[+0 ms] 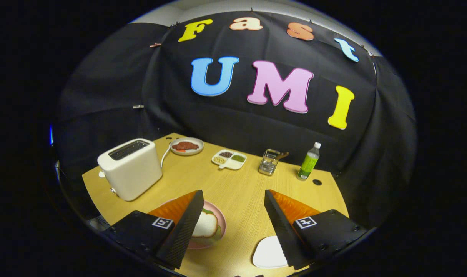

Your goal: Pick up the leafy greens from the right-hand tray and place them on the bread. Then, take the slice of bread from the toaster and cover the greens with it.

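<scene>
Hovering over the table (233, 192), tool (233, 200) gaping wide, gripping nothing. Sitting behind the left finger on a pink plate (220, 219): bread slice (205, 226) covering leafy greens (219, 230). Standing beyond: white toaster (130, 169). Lying beside the right finger: white tray (268, 252).

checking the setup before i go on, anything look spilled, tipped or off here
Nothing stands out. The white toaster, green plastic bottle and clear glass jar stand upright on the wooden table; a bread slice lies on the pink plate. The gripper hangs open.
</scene>
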Motion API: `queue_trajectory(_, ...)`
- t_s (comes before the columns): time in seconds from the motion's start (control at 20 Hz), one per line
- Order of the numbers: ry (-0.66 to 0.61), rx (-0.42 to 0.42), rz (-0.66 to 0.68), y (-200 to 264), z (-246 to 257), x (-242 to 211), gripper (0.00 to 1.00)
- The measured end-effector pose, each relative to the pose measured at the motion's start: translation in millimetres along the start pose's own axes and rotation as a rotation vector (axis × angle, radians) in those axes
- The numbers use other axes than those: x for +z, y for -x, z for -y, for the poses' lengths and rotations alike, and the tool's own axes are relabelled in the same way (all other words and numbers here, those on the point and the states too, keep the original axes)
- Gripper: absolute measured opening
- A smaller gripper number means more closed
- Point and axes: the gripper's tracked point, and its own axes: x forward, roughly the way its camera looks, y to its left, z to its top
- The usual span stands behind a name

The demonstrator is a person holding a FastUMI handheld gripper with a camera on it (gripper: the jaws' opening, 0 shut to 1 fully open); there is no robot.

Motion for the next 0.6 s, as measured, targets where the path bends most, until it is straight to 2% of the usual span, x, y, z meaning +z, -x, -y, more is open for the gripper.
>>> queue_trajectory(0.3,0.035,0.001,0.175,49,5,84,0.98)
queue_trajectory(0.6,0.047,-0.009,0.266,89,9,129,0.98)
